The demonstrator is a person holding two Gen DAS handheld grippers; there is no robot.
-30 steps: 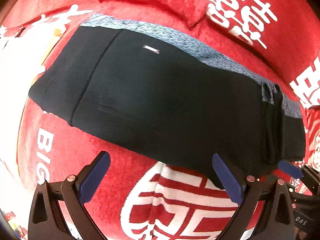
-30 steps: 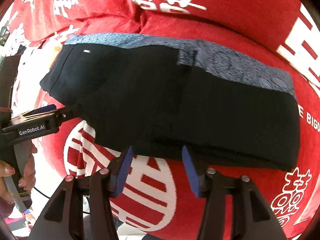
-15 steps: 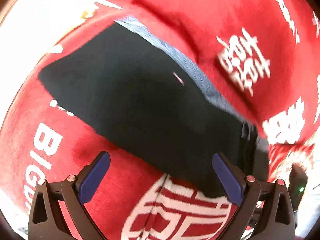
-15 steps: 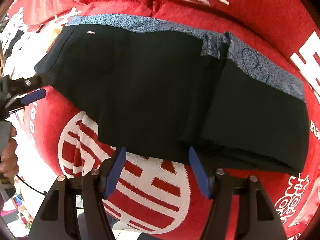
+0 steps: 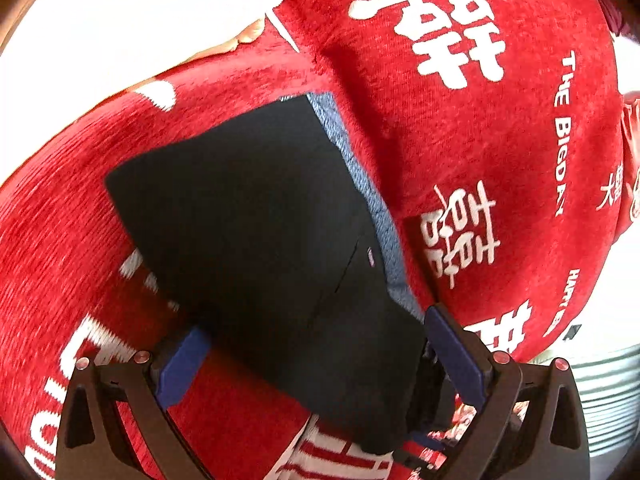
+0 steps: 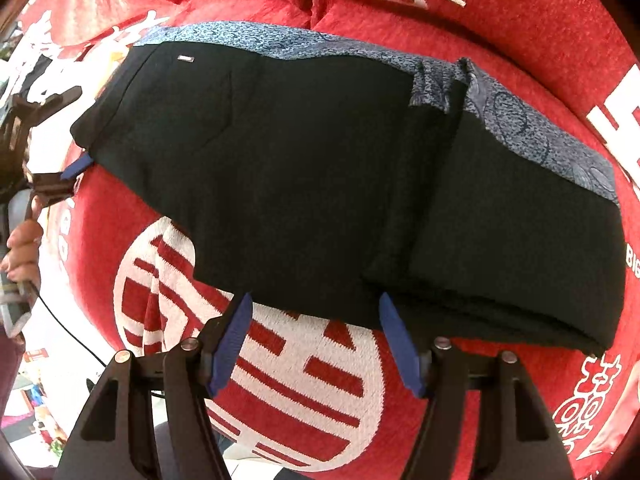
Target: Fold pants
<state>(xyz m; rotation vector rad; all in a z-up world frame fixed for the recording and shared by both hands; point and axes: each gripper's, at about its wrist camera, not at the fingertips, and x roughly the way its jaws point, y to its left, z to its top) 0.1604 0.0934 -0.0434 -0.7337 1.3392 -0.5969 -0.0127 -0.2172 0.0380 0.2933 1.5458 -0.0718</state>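
Black pants (image 6: 304, 184) lie folded on a red blanket (image 6: 500, 20); their blue-grey patterned waistband (image 6: 520, 120) runs along the far edge. My right gripper (image 6: 316, 340) points down at the near edge of the pants, open with nothing between its pads. In the left wrist view the narrow end of the pants (image 5: 260, 232) reaches in between the blue pads of my left gripper (image 5: 316, 360), which is wide open and does not press the cloth. From the right wrist view, the left gripper (image 6: 70, 136) sits at the pants' left end, with a hand (image 6: 22, 248) holding it.
The red blanket (image 5: 460, 140) with white characters covers a soft, bulging seat and its backrest. Bright white floor shows at the left (image 6: 60, 320), crossed by a thin cable (image 6: 72, 336). A pale striped surface (image 5: 604, 384) lies beyond the blanket's edge.
My left gripper swung around to the pants' left end and rolled, so that end now lies between its jaws. The right gripper's jaws stand wider than a second ago and stay at the front edge.
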